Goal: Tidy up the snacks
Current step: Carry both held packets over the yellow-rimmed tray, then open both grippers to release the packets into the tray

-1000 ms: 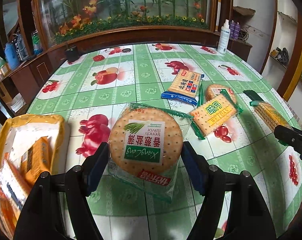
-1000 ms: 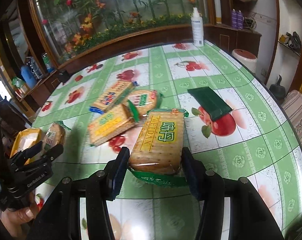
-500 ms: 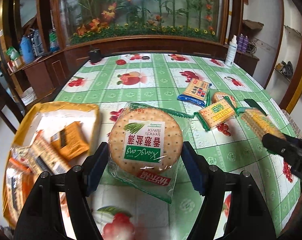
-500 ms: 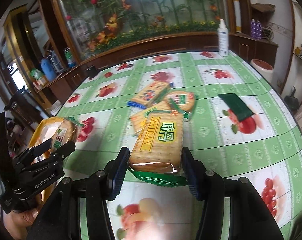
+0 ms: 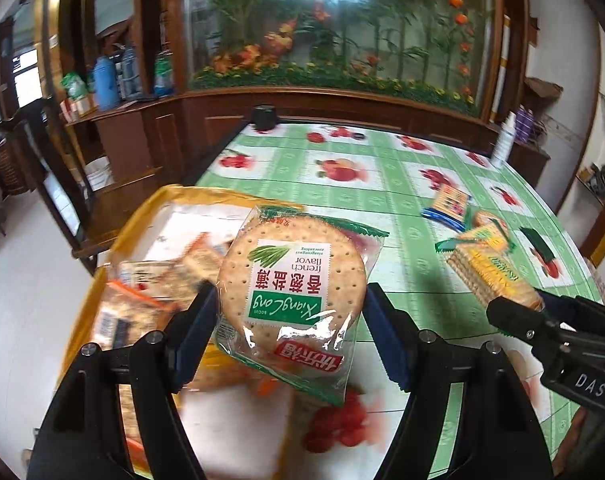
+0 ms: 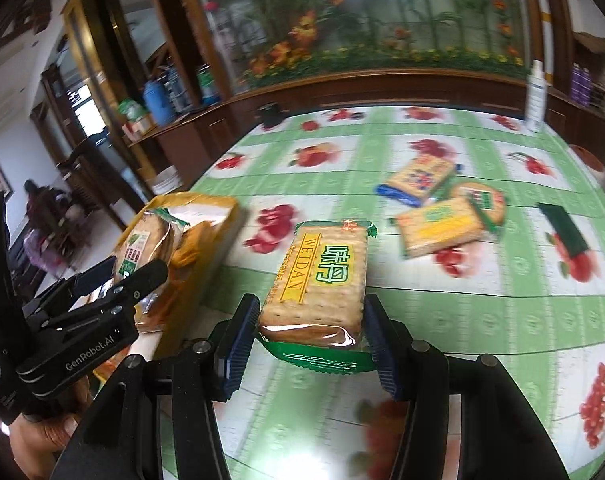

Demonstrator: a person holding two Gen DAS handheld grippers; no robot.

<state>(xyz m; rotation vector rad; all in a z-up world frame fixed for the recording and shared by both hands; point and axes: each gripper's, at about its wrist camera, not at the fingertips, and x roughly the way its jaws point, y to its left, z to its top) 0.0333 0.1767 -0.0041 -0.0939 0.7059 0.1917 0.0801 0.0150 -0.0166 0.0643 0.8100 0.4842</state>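
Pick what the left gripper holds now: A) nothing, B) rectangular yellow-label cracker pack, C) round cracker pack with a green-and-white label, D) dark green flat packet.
C: the left gripper has both blue pads pressed on the round cracker pack with a green-and-white label, held above the yellow tray; the rectangular yellow-label cracker pack sits in the right gripper.

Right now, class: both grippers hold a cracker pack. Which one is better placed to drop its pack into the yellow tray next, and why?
Left. The left gripper holds the round cracker pack right over the yellow tray. The right gripper holds its rectangular cracker pack over the tablecloth, beside the tray.
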